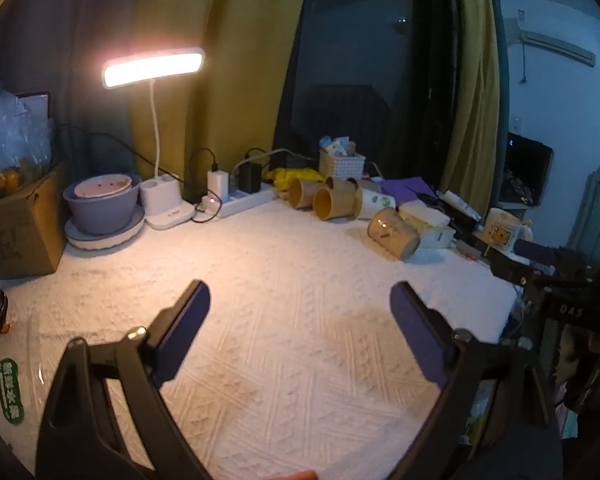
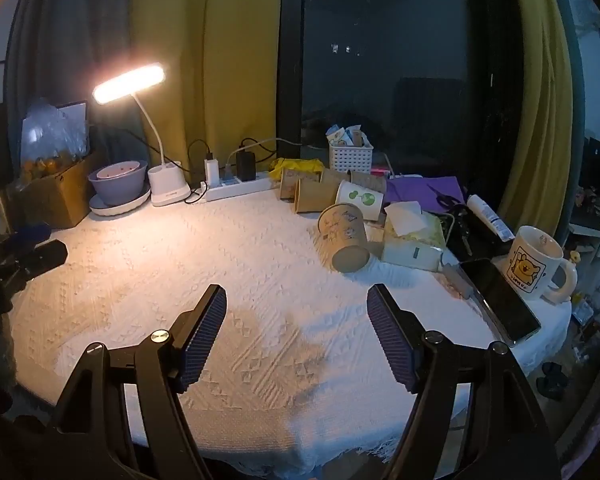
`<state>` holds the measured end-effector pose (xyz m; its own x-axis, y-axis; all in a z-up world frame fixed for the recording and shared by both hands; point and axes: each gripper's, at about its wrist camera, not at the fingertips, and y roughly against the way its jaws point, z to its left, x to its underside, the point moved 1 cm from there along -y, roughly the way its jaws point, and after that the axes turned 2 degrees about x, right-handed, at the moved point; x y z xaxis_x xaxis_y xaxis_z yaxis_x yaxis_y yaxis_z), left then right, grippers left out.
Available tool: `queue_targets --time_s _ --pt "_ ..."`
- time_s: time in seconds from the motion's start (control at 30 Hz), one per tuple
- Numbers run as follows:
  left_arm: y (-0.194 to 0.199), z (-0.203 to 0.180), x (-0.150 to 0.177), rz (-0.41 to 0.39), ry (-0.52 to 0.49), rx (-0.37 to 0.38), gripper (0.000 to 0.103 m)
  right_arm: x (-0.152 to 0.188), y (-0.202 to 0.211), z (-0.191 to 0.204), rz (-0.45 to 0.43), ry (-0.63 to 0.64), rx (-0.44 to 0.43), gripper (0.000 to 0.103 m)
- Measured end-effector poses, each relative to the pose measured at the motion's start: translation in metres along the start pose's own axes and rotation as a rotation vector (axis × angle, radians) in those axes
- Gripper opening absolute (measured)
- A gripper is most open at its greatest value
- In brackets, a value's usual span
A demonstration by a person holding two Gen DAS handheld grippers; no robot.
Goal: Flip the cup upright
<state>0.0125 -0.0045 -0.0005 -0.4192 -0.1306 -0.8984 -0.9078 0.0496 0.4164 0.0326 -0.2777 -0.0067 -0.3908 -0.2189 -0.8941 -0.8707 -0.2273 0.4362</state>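
Nearest the left wrist camera, the left gripper (image 1: pixel 300 304) stands wide open with its two dark blue fingers well apart, holding nothing and touching nothing; it hovers over bare white quilted cloth on the desk (image 1: pixel 260 280). Well beyond it, toward the far right, the brown paper cup with faint printed drawings (image 1: pixel 394 233) lies on its side against a pale tissue box (image 1: pixel 430 224), its mouth turned this way. Further back, several more brown paper cups (image 1: pixel 328 202) also lie on their sides. Judging from this, nothing of the task is done yet: the cup has not been gripped, lifted or turned.

From the right wrist camera, the right gripper (image 2: pixel 296 308) is likewise fully spread and empty, its ribbed blue pads clear of everything, above the same white cloth. The printed brown cup (image 2: pixel 344 236) lies tipped over ahead and slightly right, its closed base toward the lens, just beside the tissue box (image 2: pixel 410 240). This gripper looks the closer of the two. Reaching, grasping, turning and setting down all remain.
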Motion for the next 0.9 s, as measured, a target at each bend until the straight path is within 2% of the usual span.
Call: queue_targets --time_s 0.9 --pt "-0.001 -0.015 -0.003 -0.021 -0.034 0.028 0.093 0.001 0.009 -0.002 -0.033 -0.014 0.018 0.076"
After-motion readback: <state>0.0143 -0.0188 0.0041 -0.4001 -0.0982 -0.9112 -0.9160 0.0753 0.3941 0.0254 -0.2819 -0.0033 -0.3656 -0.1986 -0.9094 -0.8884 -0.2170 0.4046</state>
